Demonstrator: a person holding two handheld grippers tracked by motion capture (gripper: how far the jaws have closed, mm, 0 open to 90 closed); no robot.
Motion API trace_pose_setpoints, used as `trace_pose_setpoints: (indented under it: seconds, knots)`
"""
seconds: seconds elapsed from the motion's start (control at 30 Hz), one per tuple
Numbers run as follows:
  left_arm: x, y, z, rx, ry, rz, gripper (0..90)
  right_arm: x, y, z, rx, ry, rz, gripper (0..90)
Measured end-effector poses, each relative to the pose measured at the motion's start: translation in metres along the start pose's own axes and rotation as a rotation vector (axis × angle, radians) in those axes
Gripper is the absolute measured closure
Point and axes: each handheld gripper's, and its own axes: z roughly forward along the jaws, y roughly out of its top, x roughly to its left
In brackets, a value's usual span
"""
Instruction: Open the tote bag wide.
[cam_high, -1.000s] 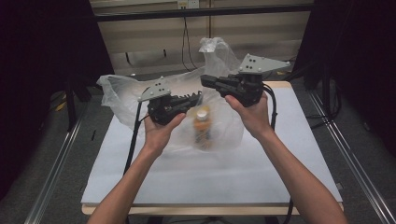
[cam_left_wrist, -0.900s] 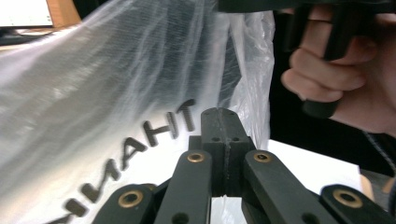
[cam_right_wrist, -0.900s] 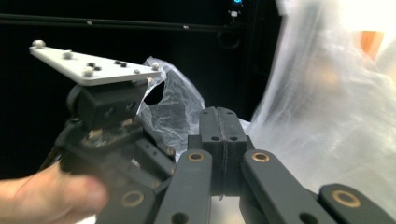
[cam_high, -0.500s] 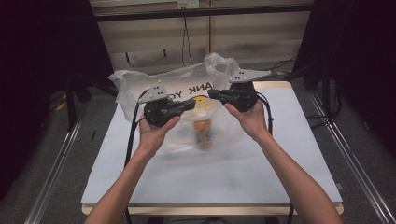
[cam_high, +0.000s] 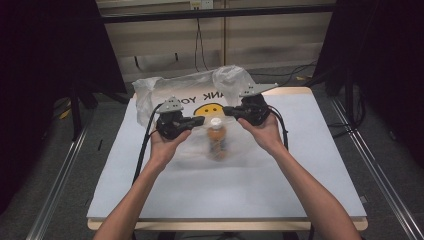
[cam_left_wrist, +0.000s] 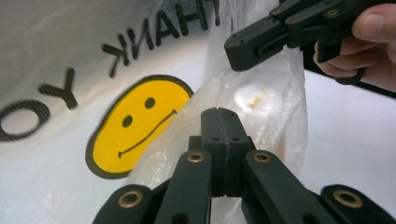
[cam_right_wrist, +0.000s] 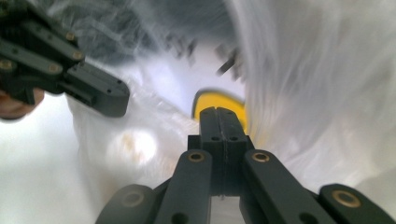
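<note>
One white worktop (cam_high: 300, 190), near edge bare. On it, mid-surface: one orange bottle (cam_high: 217, 140) with a white cap, lying inside one clear plastic bag (cam_high: 200, 100) printed with a yellow smiley. Two grippers: left gripper (cam_high: 197, 121) and right gripper (cam_high: 229, 111), each with jaws pressed together on the bag film, either side of the cap. Beyond: slatted wall, hanging cables, dark surroundings.
</note>
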Motion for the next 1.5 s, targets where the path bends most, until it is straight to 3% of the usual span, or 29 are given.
trace_pose_setpoints:
  seconds: [0.13, 0.27, 0.3, 0.37, 0.4, 0.47, 0.53, 0.57, 0.6, 0.63, 0.7, 0.77, 0.87, 1.07, 1.23, 1.33, 1.37, 1.5]
  knots:
    - [-0.008, -0.005, -0.002, 0.000, -0.027, 0.012, 90.0, 0.005, -0.012, -0.003, 0.005, 0.024, 0.005, 90.0]
    - [-0.011, -0.012, -0.003, 0.019, -0.023, 0.017, 90.0, 0.010, -0.019, -0.006, 0.006, 0.033, 0.008, 90.0]
    - [-0.012, -0.016, -0.005, -0.007, -0.035, 0.000, 90.0, 0.011, -0.021, -0.007, 0.006, 0.034, 0.011, 90.0]
    - [-0.013, -0.016, -0.007, -0.012, -0.031, 0.004, 90.0, 0.012, -0.024, -0.010, -0.005, 0.048, 0.025, 90.0]
    - [-0.013, -0.013, -0.013, -0.078, -0.062, -0.022, 90.0, 0.013, -0.025, -0.011, -0.002, 0.054, 0.026, 90.0]
    - [-0.013, -0.010, -0.016, -0.103, -0.070, -0.030, 90.0, 0.015, -0.025, -0.012, -0.003, 0.054, 0.019, 90.0]
    - [-0.011, 0.000, -0.020, -0.123, -0.052, -0.005, 90.0, 0.020, -0.027, -0.015, 0.001, 0.067, 0.011, 90.0]
    - [-0.009, 0.002, -0.019, -0.129, -0.041, -0.017, 90.0, 0.022, -0.029, -0.015, 0.001, 0.073, 0.013, 90.0]
    - [-0.008, 0.004, -0.018, -0.119, -0.012, -0.017, 90.0, 0.023, -0.032, -0.016, 0.004, 0.077, 0.014, 90.0]
    - [-0.008, 0.004, -0.018, -0.119, -0.012, -0.017, 90.0, 0.023, -0.034, -0.015, 0.004, 0.085, 0.016, 90.0]
    - [-0.005, 0.004, -0.012, -0.065, 0.063, 0.036, 90.0, 0.023, -0.037, -0.014, 0.008, 0.087, 0.013, 90.0]
    - [0.002, -0.003, -0.001, 0.005, 0.079, 0.025, 90.0, 0.022, -0.045, -0.013, 0.015, 0.092, 0.020, 90.0]
    - [0.004, -0.007, 0.005, 0.027, 0.067, 0.016, 90.0, 0.022, -0.049, -0.013, 0.017, 0.094, 0.027, 90.0]
    - [-0.005, -0.015, 0.018, 0.090, 0.047, 0.060, 90.0, 0.023, -0.060, -0.008, 0.050, 0.108, 0.023, 90.0]
    - [-0.006, -0.023, 0.015, 0.110, 0.045, 0.081, 90.0, 0.021, -0.070, -0.007, 0.068, 0.115, 0.038, 90.0]
    - [-0.008, -0.027, 0.015, 0.100, 0.024, 0.053, 90.0, 0.020, -0.078, -0.007, 0.080, 0.118, 0.043, 90.0]
    - [-0.007, -0.030, 0.015, 0.111, 0.030, 0.071, 90.0, 0.020, -0.078, -0.007, 0.080, 0.118, 0.043, 90.0]
    - [-0.008, -0.040, 0.019, 0.137, 0.028, 0.056, 90.0, 0.017, -0.091, -0.005, 0.112, 0.111, 0.051, 90.0]
